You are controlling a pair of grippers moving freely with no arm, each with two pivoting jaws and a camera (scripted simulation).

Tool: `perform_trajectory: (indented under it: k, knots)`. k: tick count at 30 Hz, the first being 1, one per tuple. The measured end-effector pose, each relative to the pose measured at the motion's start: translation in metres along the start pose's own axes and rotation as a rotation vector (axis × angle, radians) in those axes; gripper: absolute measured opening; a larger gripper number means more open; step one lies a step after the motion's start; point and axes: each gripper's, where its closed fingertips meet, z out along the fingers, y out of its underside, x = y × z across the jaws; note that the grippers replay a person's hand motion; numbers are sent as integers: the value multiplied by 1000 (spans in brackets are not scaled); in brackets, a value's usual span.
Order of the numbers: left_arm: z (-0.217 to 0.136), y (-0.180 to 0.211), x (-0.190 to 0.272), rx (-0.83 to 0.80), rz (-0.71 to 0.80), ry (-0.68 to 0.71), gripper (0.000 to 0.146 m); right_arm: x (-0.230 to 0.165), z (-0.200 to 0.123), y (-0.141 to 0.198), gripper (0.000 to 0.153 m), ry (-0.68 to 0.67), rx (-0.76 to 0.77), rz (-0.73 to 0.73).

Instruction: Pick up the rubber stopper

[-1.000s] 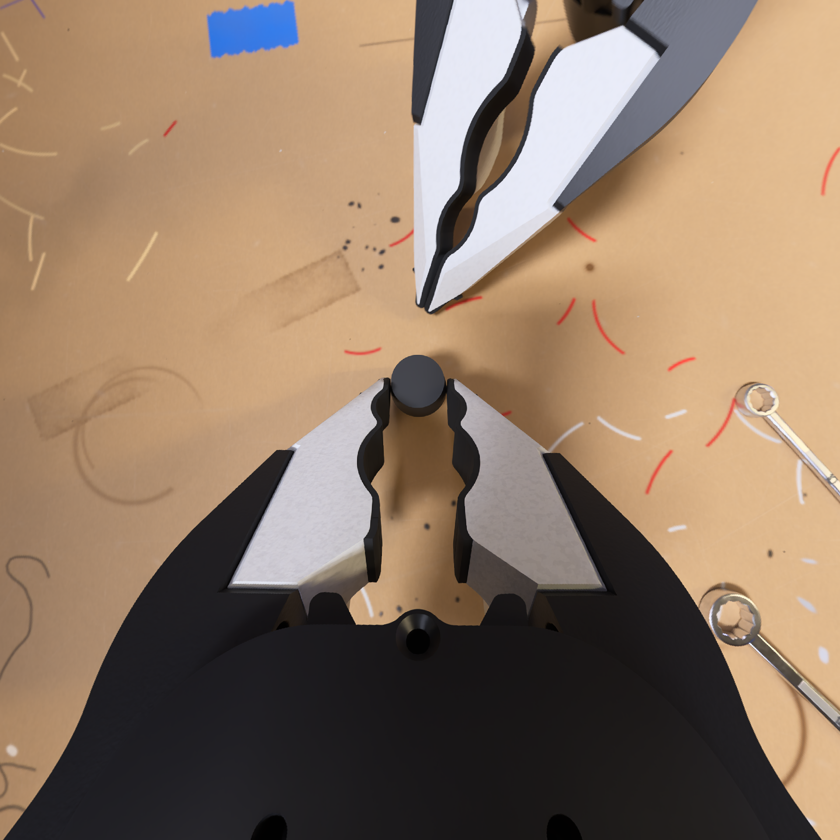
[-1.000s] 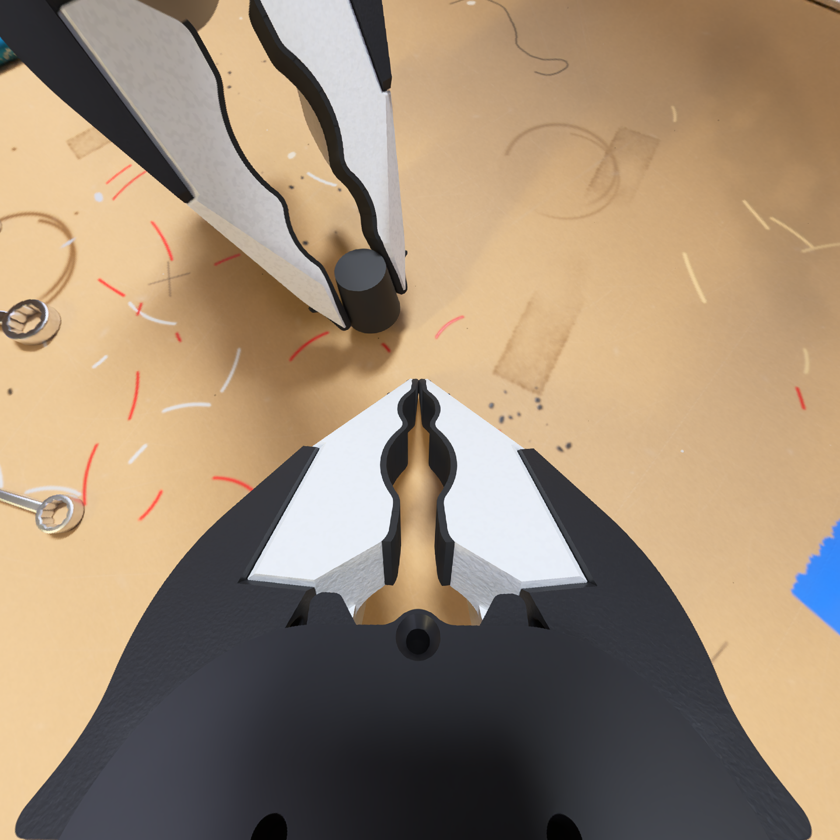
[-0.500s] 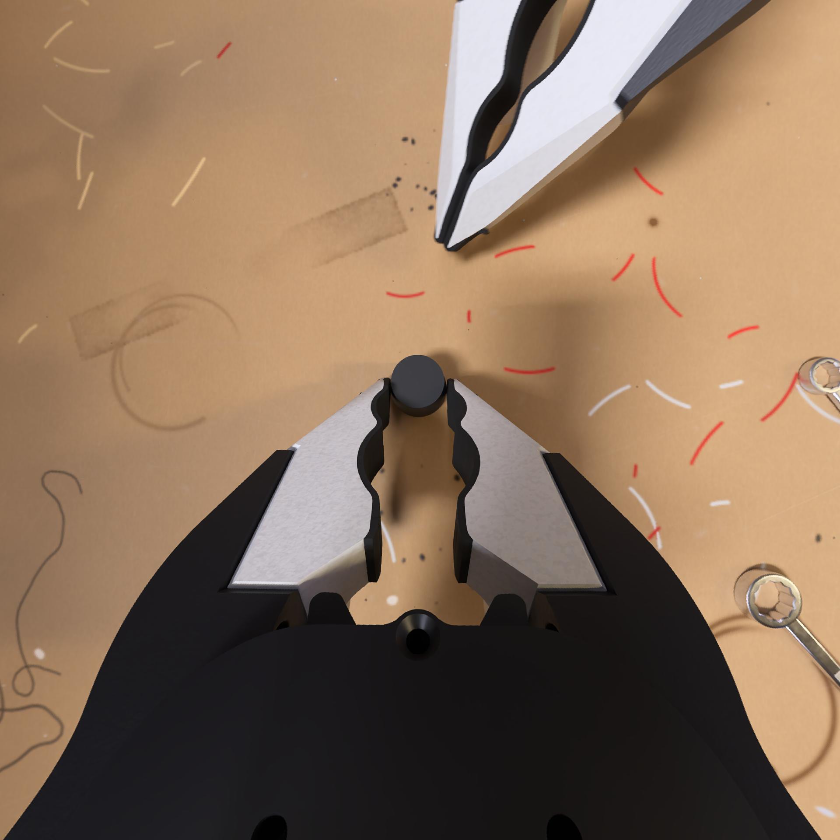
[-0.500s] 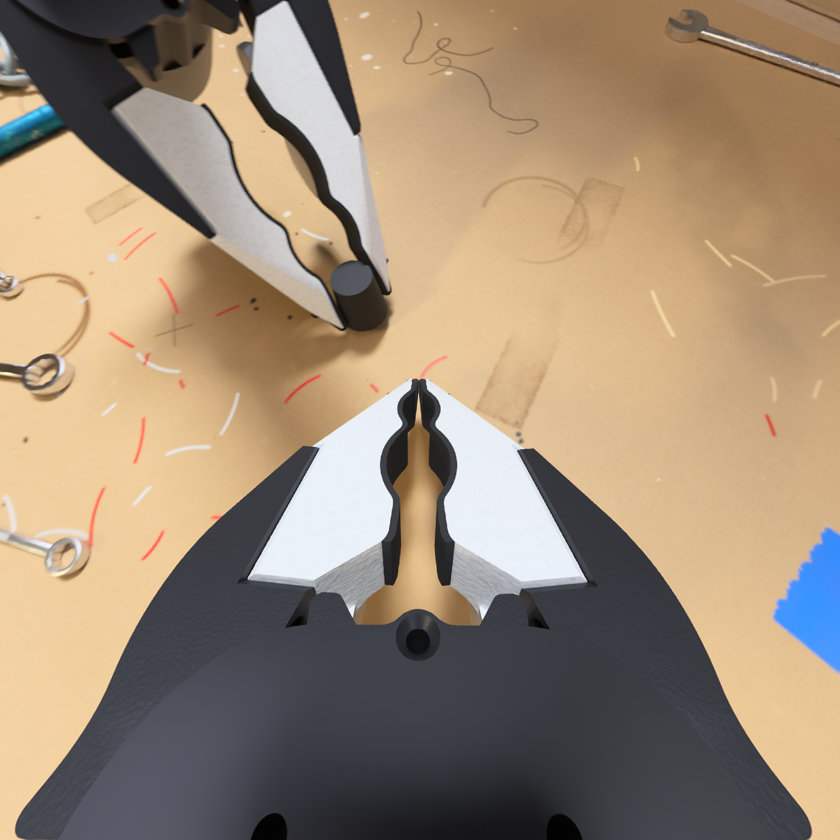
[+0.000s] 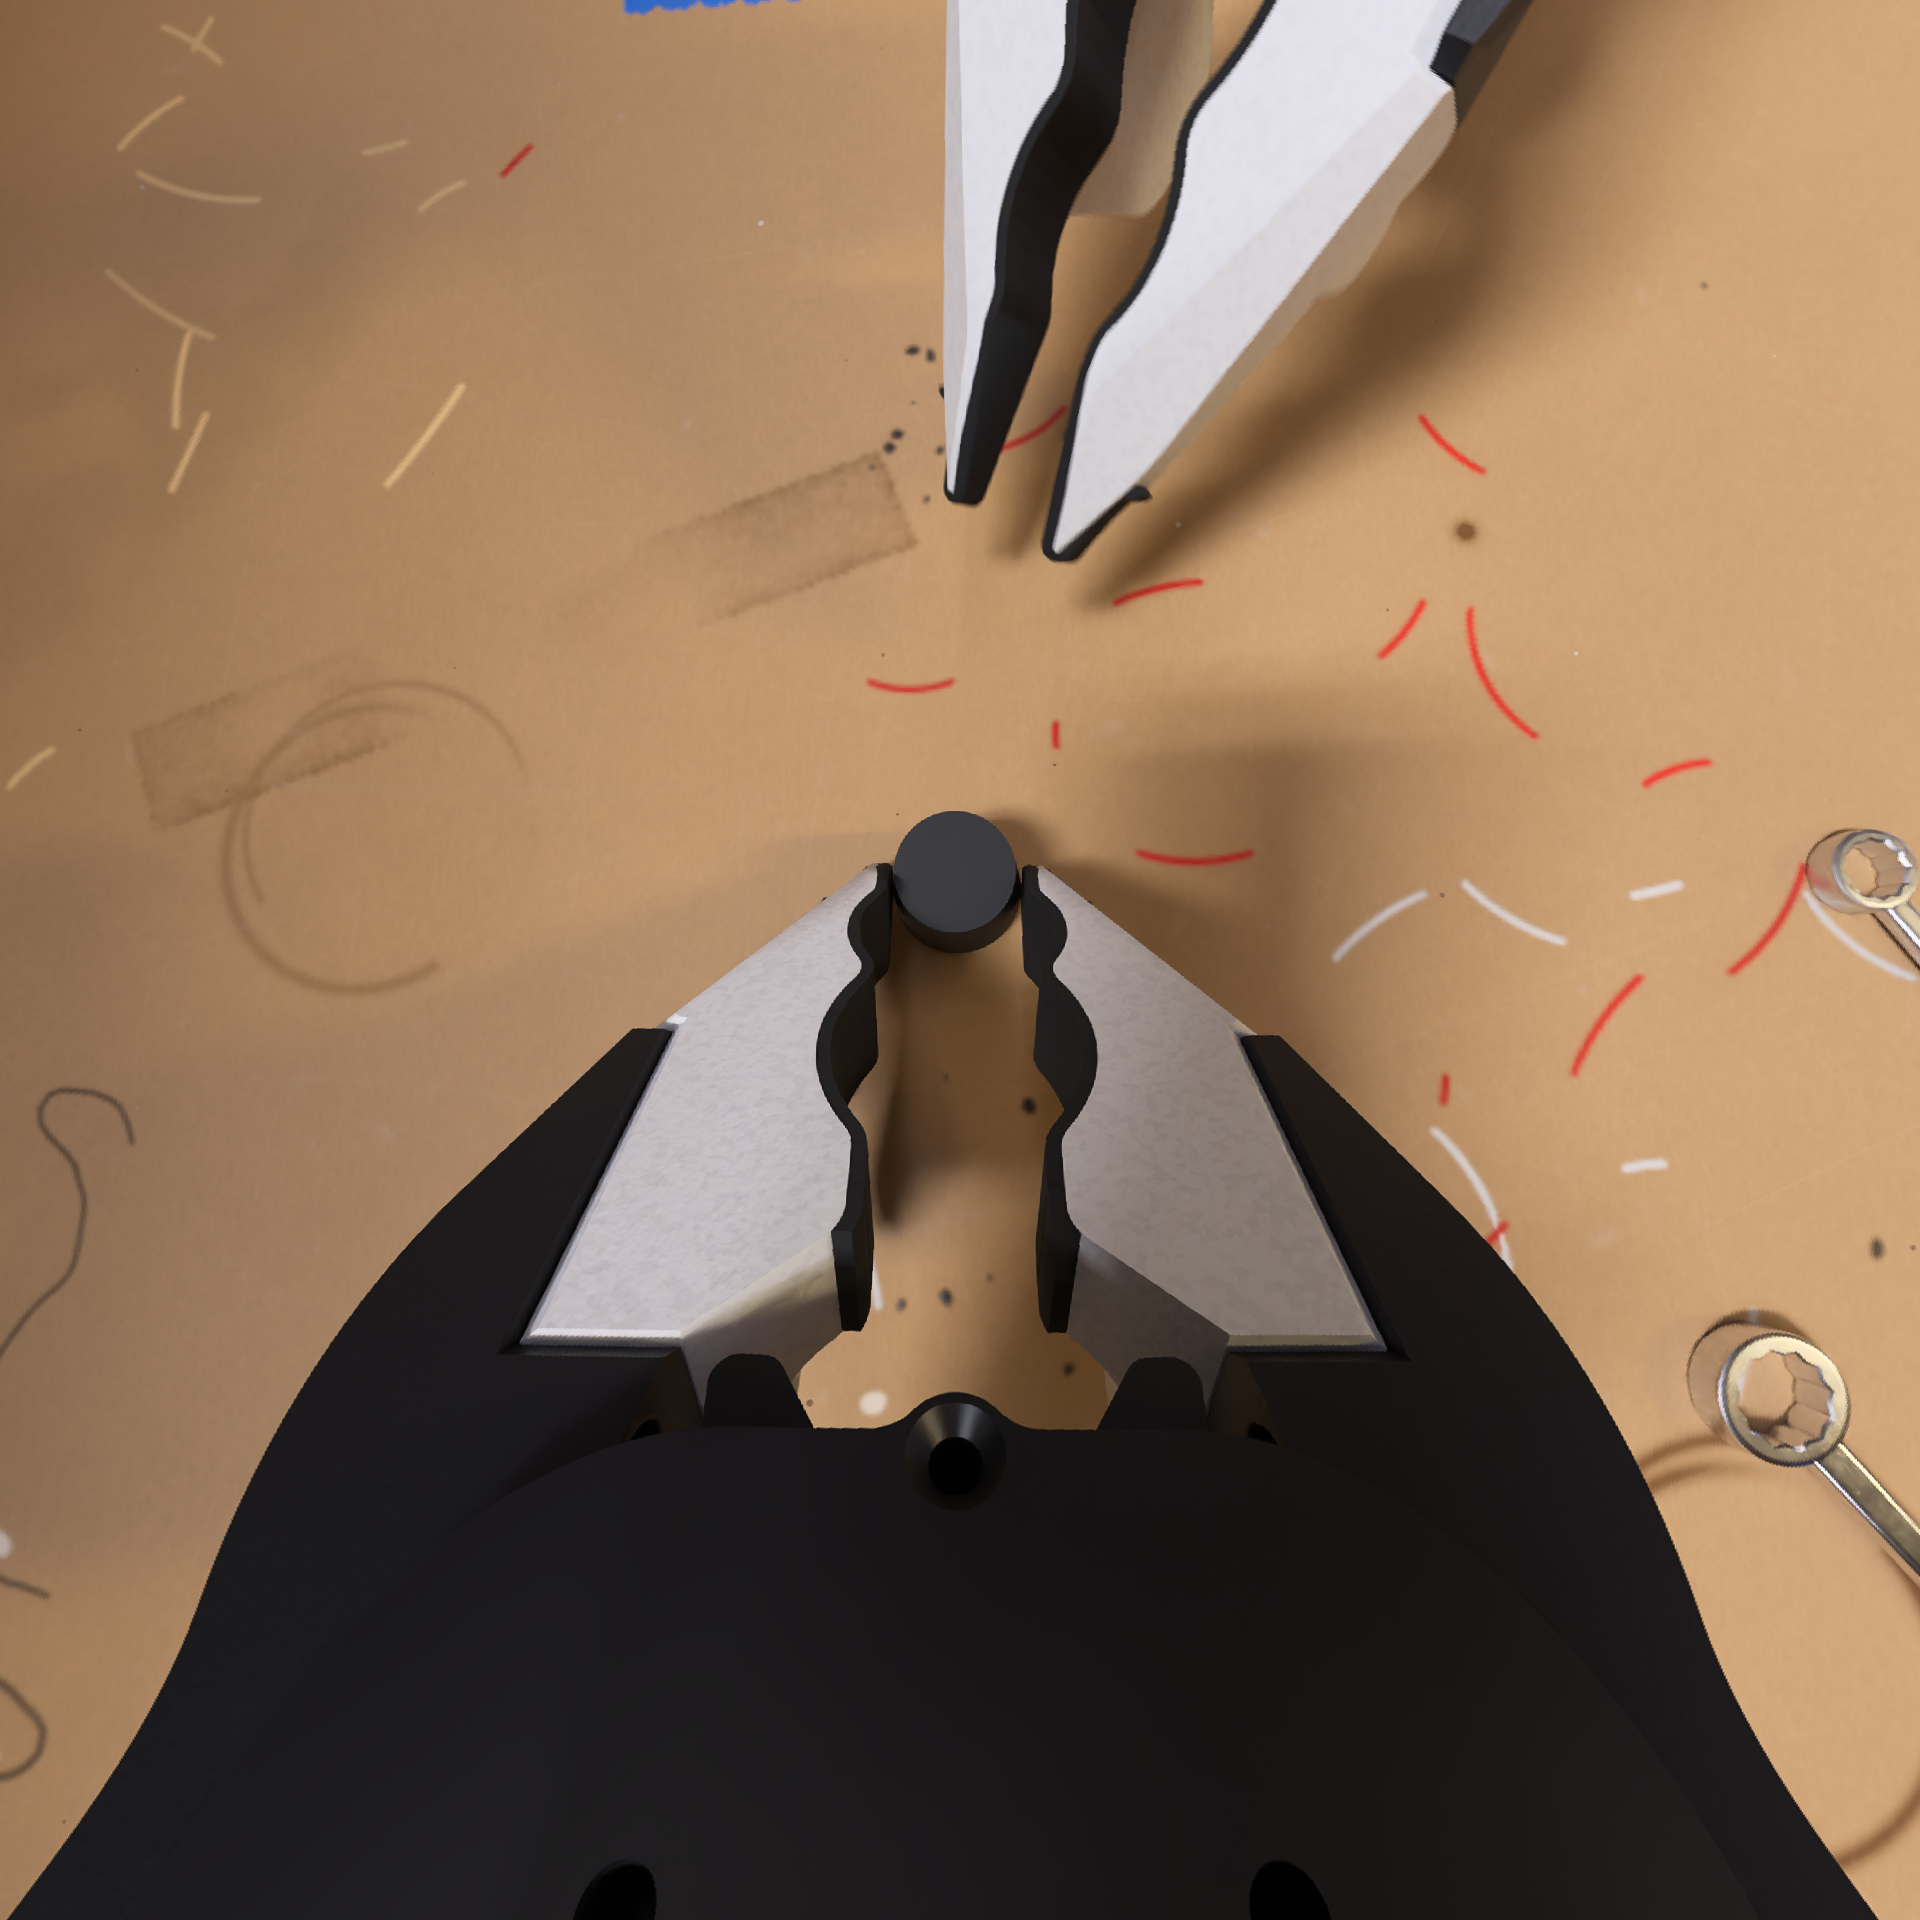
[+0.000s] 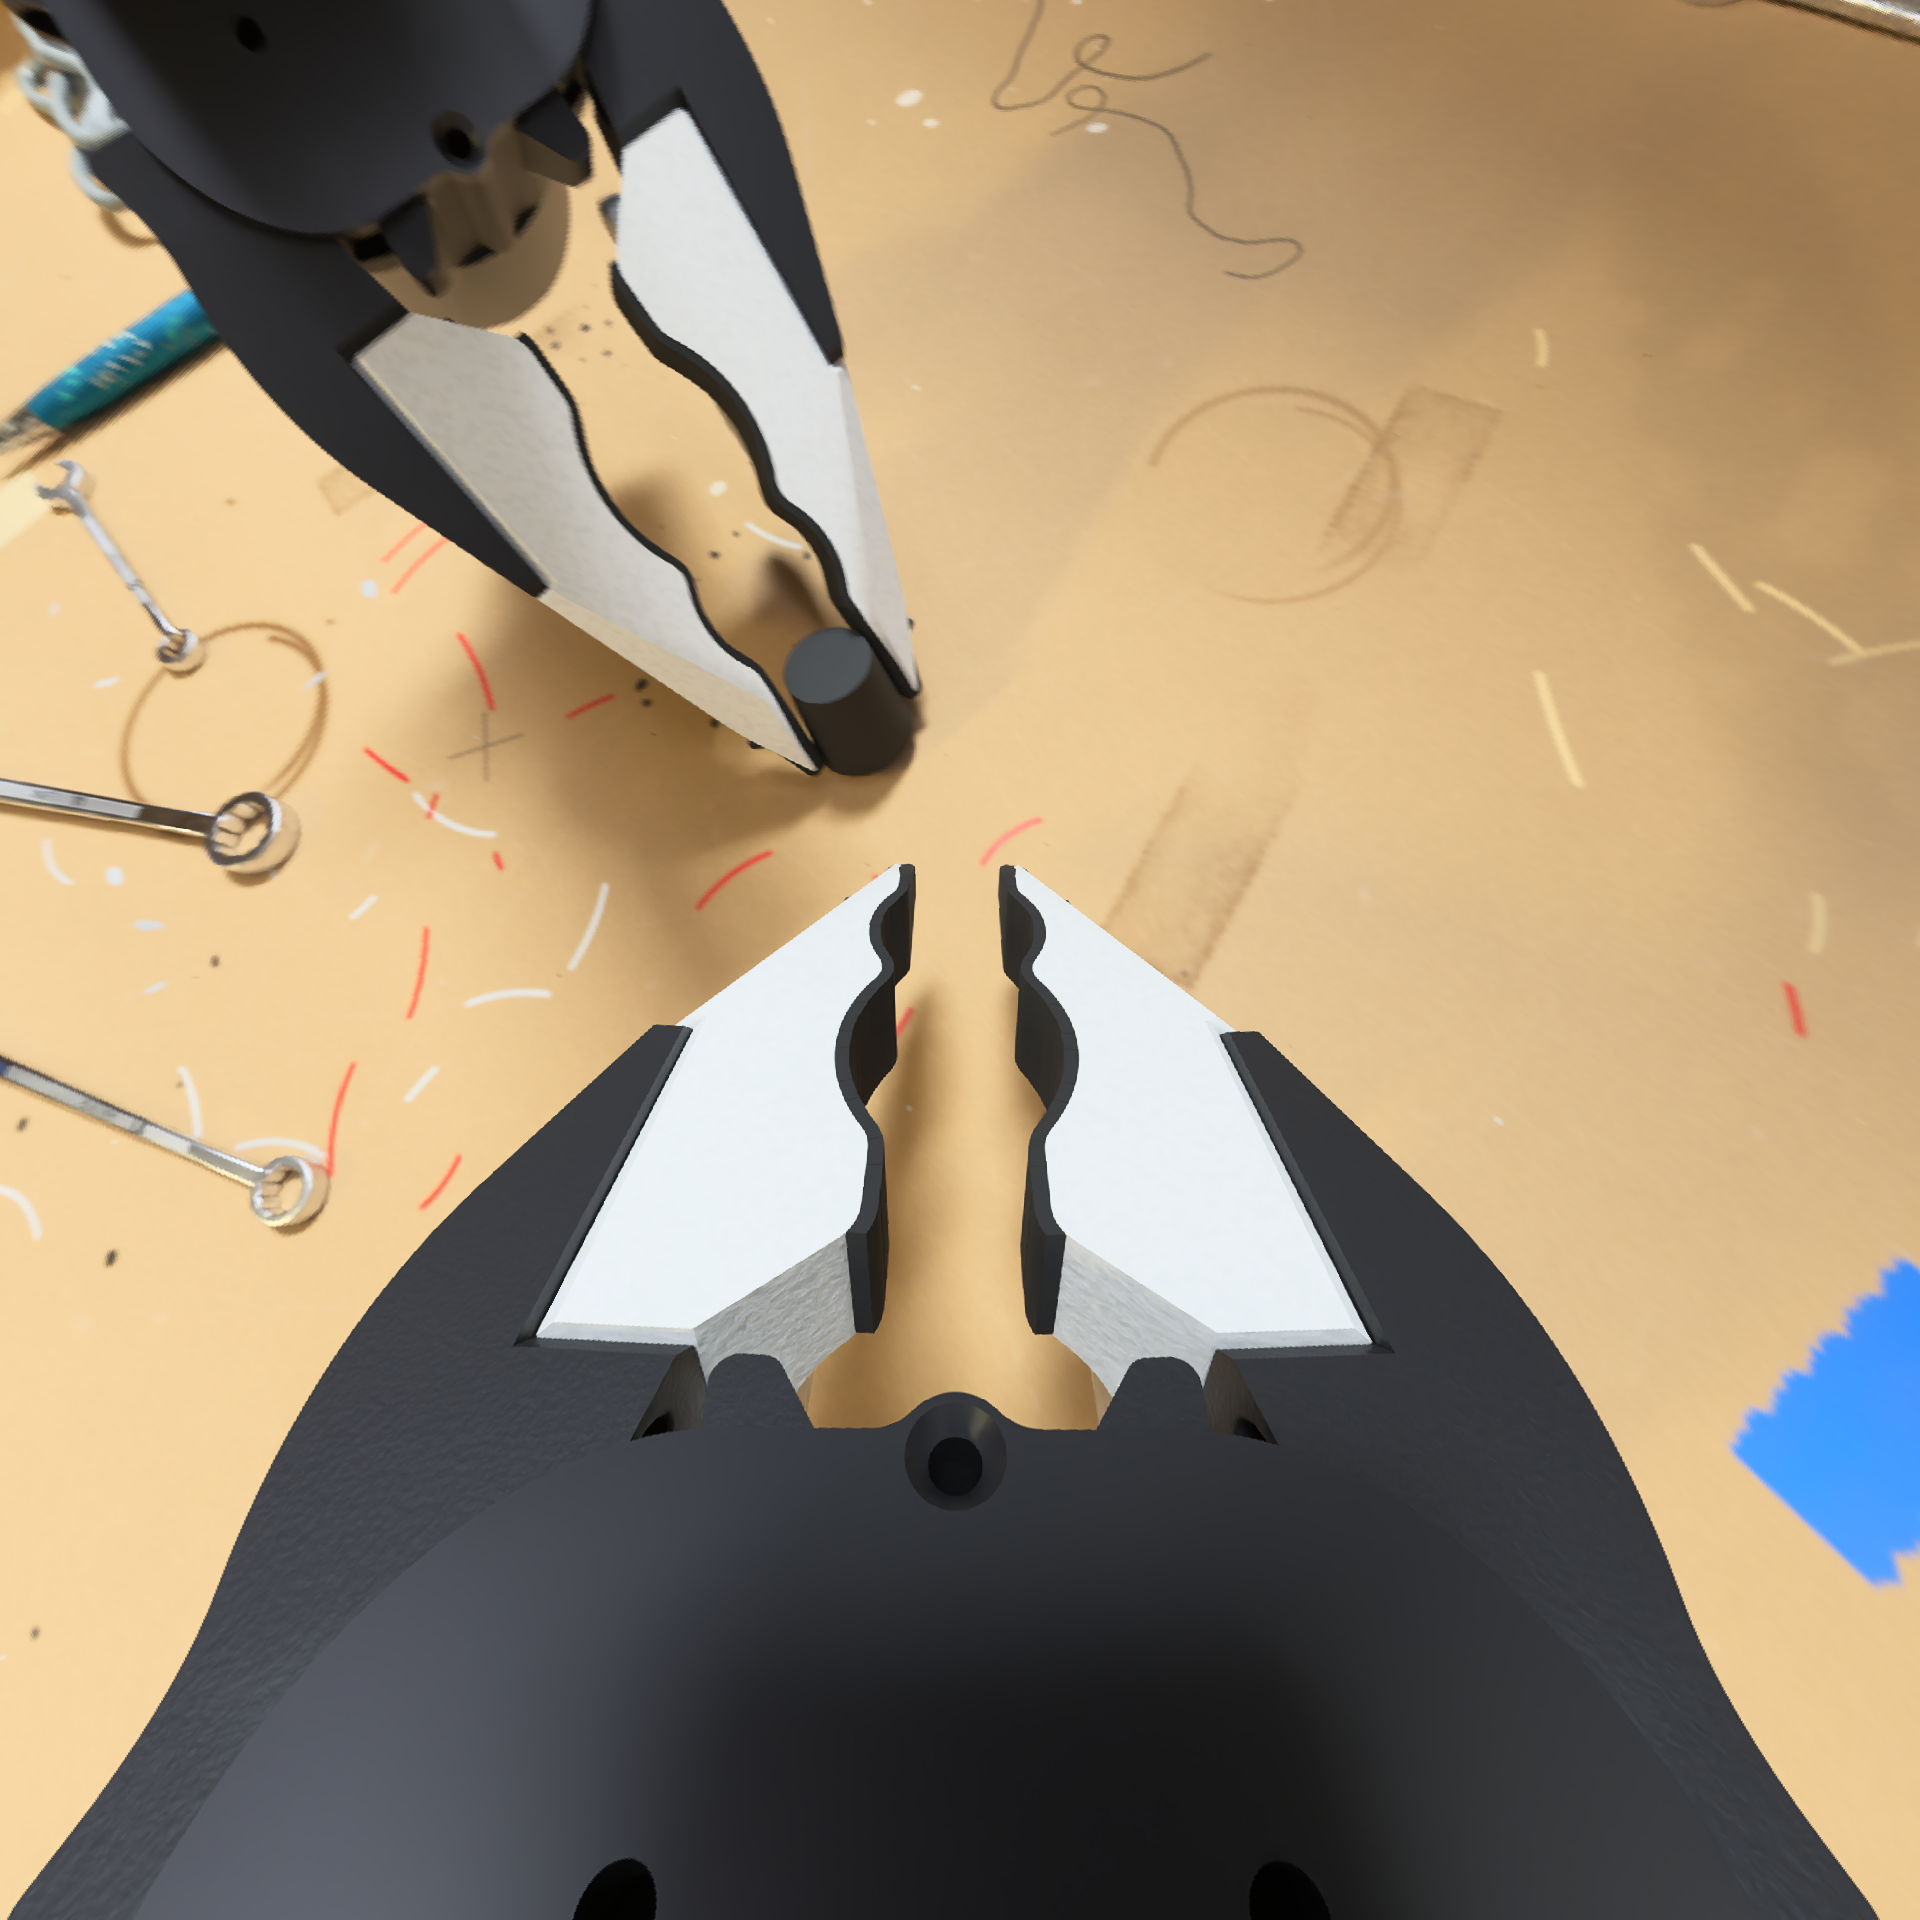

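Note:
The rubber stopper [image 5: 956, 878] is a short dark grey cylinder standing upright. My left gripper [image 5: 956, 885] is shut on it, pinching it between the very tips of its fingers. In the right wrist view the stopper [image 6: 844, 691] sits in the left gripper [image 6: 854, 724] low over the tan tabletop; I cannot tell whether it touches the surface. My right gripper [image 6: 956, 873] is slightly open and empty, its tips a short way in front of the stopper. It also shows in the left wrist view [image 5: 1013, 520], pointing at the stopper from the far side.
Ring wrenches lie on the table: two at the right of the left wrist view [image 5: 1860, 873] [image 5: 1787, 1403], and several at the left of the right wrist view [image 6: 239, 826] [image 6: 281, 1190]. A teal-handled tool [image 6: 114, 364] lies far left. A blue tape patch [image 6: 1839, 1444] is at right.
My right gripper's jaws, shut before, have parted a little. My left gripper stays shut on the stopper and has drifted away from the right gripper.

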Motion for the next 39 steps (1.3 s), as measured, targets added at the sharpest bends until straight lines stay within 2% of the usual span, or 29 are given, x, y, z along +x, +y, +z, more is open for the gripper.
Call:
perform_trajectory:
  k: [4, 8, 13, 17, 22, 29, 31, 35, 39]
  knots:
    - [-2, 1, -2, 14, -4, -9, 25, -21, 11, 5, 24, -139, -30, -81]
    - [-9, 1, -3, 48, -20, -11, 25, -34, 13, 19, 55, -218, -85, -261]
    - [-13, 4, -2, 76, -42, 2, 25, -31, 14, 28, 63, -261, -164, -414]
    - [-16, 6, 1, 85, -38, 8, 25, -26, 11, 32, 61, -304, -251, -506]
    - [-20, 8, 3, 93, -39, 6, 25, -18, 8, 32, 48, -337, -386, -581]
    - [-26, 10, 1, 119, -57, 1, 25, -15, 7, 31, 35, -327, -420, -565]
    - [-27, 13, -1, 120, -61, 0, 25, -13, 4, 34, 38, -296, -441, -569]
    - [-28, 14, -1, 136, -72, 15, 25, -17, 0, 41, 55, -274, -479, -600]
    - [-28, 11, -2, 150, -69, 16, 25, -19, 0, 41, 59, -276, -483, -607]
